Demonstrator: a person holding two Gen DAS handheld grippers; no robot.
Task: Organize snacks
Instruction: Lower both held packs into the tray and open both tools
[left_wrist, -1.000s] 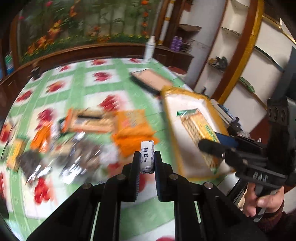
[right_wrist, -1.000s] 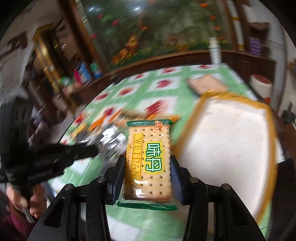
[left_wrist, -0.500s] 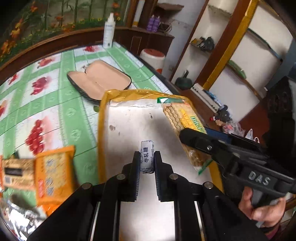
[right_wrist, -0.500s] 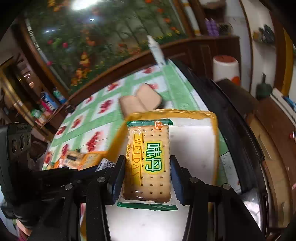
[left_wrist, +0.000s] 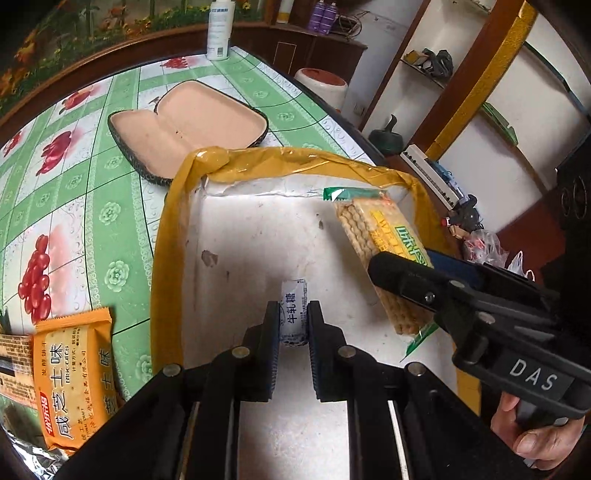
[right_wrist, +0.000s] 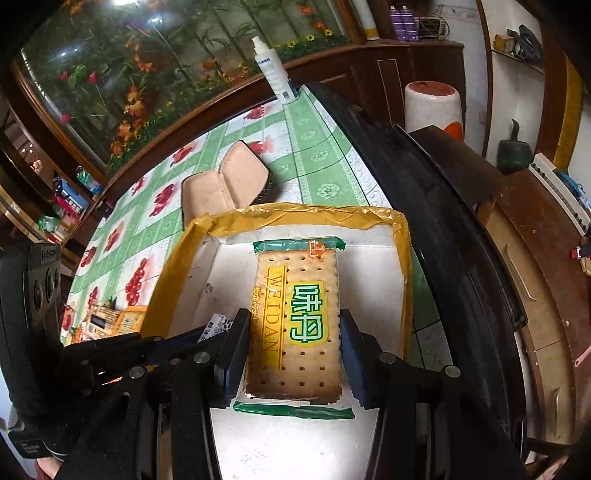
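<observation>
You are holding the milk candy pinched tight in the left gripper and the cracker pack clamped in the right gripper, both over the white box. Lower each near the floor before releasing, keeping them apart.

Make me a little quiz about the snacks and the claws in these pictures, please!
1. True or false: the left claw is empty.
2. What does the right claw hold? A) green-edged clear pack of square crackers B) white spray bottle C) orange biscuit packet
3. Fill in: both claws hover over the white box with yellow-taped rim, which sits on the ____-checked tablecloth.

Key:
1. False: it pinches a small white wrapped candy.
2. A
3. green
</observation>
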